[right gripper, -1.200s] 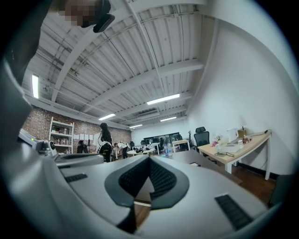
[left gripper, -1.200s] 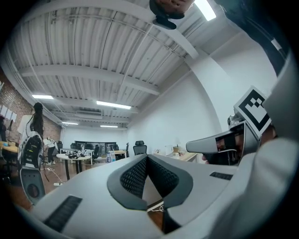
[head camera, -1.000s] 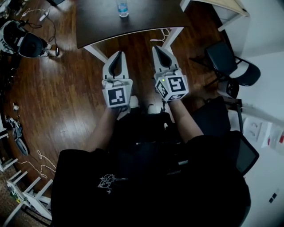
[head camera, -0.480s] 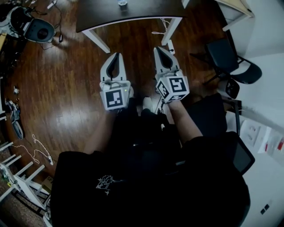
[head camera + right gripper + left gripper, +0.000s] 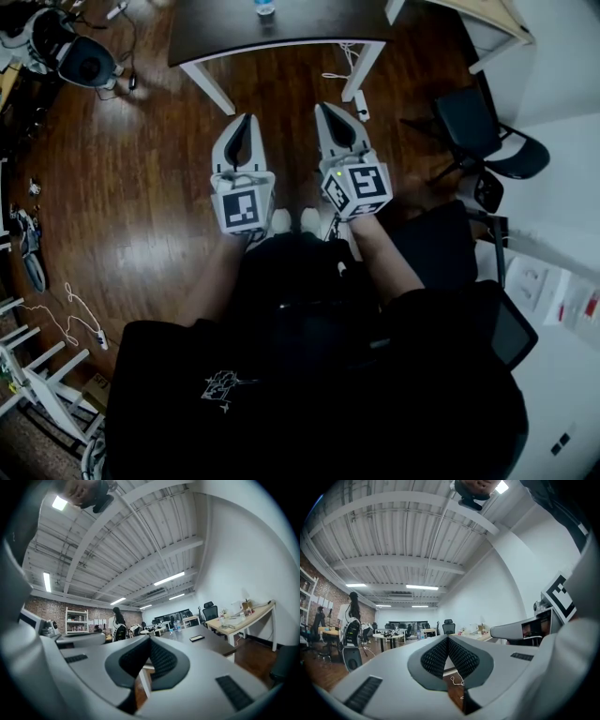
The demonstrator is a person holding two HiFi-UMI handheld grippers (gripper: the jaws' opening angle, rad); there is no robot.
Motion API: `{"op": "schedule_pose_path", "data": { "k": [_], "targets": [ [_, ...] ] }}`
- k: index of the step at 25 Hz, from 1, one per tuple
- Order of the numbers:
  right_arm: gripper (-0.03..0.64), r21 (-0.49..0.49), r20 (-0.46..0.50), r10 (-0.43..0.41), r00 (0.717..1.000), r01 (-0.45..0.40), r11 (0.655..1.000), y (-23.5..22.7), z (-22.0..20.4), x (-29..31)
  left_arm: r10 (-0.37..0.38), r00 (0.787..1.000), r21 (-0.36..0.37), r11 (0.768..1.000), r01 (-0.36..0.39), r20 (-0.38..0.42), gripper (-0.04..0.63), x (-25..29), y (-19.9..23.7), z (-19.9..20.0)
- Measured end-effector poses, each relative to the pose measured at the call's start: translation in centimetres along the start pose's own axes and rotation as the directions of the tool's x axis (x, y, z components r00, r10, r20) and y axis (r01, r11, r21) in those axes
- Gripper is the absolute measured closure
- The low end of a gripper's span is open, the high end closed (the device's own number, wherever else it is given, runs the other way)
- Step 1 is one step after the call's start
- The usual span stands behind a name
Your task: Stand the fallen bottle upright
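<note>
A clear water bottle stands on the dark table at the top edge of the head view, cut off by the frame. In the right gripper view a small bottle stands upright on that table, far ahead. My left gripper and right gripper are held side by side over the wooden floor, short of the table and pointing at it. Both are shut with nothing between the pads, as the left gripper and right gripper show in their own views.
A black office chair stands at the right. A power strip with cable lies by the table's white leg. Gear and cables lie on the floor at the left, white frames at the lower left. A phone lies on the table.
The table and bottle have slid toward the top edge of the head view. Both grippers stay shut and side by side, the right one angled slightly more inward.
</note>
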State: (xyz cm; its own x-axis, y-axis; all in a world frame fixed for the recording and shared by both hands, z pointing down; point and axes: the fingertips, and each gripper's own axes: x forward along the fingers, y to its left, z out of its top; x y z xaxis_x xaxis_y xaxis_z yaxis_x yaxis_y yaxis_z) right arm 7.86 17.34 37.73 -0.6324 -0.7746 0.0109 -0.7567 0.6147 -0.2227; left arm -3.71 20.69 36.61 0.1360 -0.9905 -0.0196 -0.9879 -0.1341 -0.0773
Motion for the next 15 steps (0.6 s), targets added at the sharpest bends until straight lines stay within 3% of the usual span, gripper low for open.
{"op": "schedule_pose_path", "data": {
  "k": [15],
  "targets": [
    [0.609,-0.05,-0.009,-0.032,0.999,0.031,0.998,1.5,0.6,0.2,-0.03,0.999,-0.028,0.999,0.031,0.019,0.603,-0.3,0.8,0.2]
  ]
}}
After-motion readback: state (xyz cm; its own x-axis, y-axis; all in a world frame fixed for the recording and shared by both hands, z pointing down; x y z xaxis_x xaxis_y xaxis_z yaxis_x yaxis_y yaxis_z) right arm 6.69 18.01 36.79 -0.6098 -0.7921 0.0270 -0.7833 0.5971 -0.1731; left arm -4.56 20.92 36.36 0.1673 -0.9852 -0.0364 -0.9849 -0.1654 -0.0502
